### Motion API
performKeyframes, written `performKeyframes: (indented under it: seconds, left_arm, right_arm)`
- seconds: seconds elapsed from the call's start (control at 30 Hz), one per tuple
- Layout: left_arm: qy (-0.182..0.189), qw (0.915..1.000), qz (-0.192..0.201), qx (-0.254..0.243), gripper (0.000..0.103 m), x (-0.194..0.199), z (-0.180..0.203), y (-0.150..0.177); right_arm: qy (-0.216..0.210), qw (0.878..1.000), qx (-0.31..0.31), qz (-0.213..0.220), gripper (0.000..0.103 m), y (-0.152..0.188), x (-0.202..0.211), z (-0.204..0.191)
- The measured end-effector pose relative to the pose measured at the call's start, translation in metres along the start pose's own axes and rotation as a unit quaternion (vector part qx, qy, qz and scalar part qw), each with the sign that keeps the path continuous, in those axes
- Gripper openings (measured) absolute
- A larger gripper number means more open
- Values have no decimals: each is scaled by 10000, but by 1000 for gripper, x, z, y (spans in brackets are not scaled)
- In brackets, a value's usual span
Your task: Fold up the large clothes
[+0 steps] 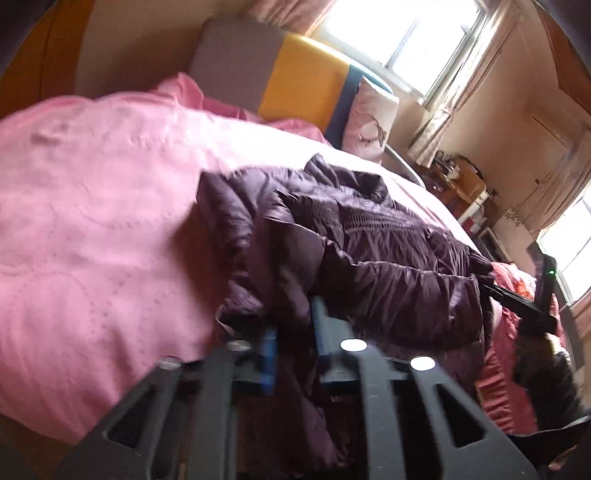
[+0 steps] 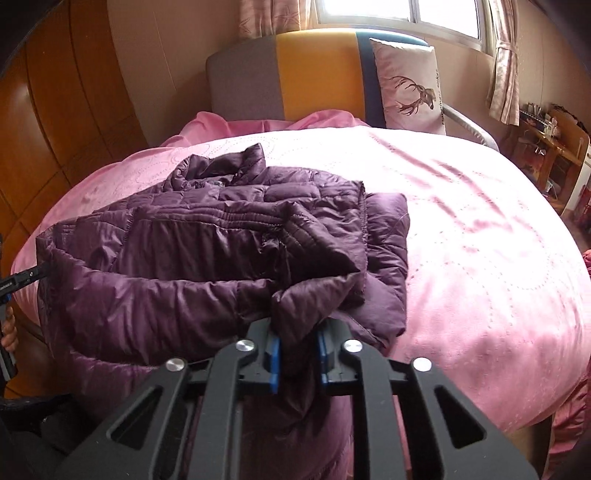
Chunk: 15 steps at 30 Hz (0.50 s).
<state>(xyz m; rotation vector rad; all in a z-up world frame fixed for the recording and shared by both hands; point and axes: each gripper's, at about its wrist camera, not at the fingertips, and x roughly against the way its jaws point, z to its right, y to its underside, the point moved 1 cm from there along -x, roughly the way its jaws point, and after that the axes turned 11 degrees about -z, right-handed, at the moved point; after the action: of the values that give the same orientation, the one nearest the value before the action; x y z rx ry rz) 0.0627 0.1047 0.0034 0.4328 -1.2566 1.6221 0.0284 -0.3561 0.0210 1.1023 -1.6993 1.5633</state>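
Bedding on the work surface is a pink quilted cover (image 2: 480, 240) with stitched dotted curves, spread over a bed and creased toward the headboard. Headboard (image 2: 314, 74) panels run grey, yellow and dark blue. A pale pillow (image 2: 406, 88) printed with a deer stands upright against the blue panel. Curtained windows (image 2: 399, 14) sit behind the headboard, admitting strong daylight; a second window (image 1: 569, 243) shows at the right edge of the left wrist view. Wooden wardrobe panels (image 2: 66, 110) line the wall left of the bed. A cluttered wooden desk (image 2: 554, 144) stands in the far right corner.

The purple quilted jacket (image 2: 207, 236) lies on the near half of the bed, partly folded, collar toward the headboard, its near edge raised off the cover.

Right gripper (image 2: 297, 354): blue-padded fingers closed on a bunched fold of the jacket at its near edge. Left gripper (image 1: 295, 332): blue pads pinching jacket fabric at the opposite near corner; this view is motion-blurred, but cloth sits between the pads. In the right wrist view the left gripper's tip meets the jacket's left edge.
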Motion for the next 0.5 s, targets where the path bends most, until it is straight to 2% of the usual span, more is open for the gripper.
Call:
performKeyframes:
  seconds: [0.1, 0.27, 0.5]
  left_arm:
    - [-42, 9998, 205, -27, 3, 15, 1, 3]
    - [-67, 9990, 416, -127, 3, 30, 6, -5]
    - [-122, 9962, 850, -110, 1, 37, 7, -50]
  right_arm:
    - [-101, 9997, 42, 198, 10, 8, 27, 0]
    - [-298, 9982, -20, 524, 10, -6, 57, 1]
    - [-411, 9945, -393, 883, 9, -50, 55, 11]
